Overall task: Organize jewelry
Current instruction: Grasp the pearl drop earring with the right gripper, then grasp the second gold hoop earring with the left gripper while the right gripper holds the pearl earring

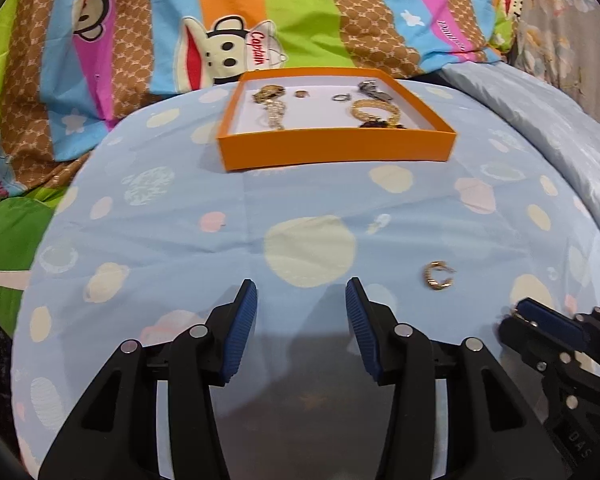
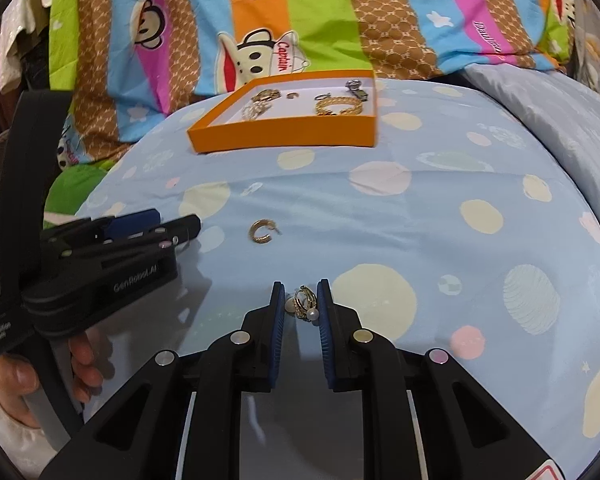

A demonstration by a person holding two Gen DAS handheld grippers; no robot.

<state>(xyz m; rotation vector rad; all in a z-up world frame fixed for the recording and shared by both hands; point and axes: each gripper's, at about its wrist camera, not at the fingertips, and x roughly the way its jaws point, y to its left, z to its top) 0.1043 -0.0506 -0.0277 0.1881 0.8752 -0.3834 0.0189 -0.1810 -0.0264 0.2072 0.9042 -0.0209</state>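
Though tiny, gold pearl-tipped earring (image 2: 303, 305)

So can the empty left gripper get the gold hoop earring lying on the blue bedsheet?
Probably yes. The left gripper is open, and the gold hoop earring lies bare just beside it, nothing between.
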